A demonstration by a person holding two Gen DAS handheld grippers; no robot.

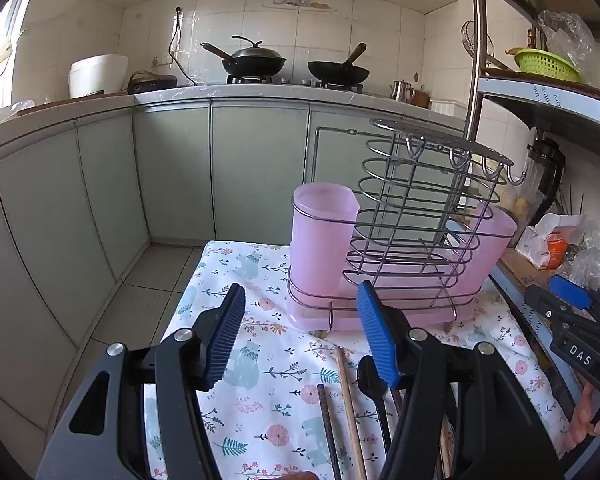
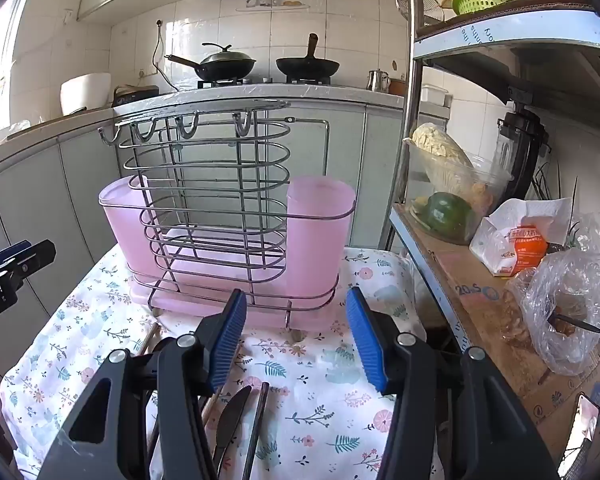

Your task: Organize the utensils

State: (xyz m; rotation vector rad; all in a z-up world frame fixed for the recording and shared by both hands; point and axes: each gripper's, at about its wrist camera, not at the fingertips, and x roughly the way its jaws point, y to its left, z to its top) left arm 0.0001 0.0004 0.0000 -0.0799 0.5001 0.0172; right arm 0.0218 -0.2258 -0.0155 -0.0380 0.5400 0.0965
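A chrome wire utensil rack, fitted with two frosted pink plastic cups and a pink drip tray, stands at the far end of a table under a floral cloth; slim utensils lie loose on the cloth nearer the cameras: wooden chopsticks, a black spoon, a black knife. Both the left gripper and right gripper hover above them, ribbed blue pads spread apart, holding nothing
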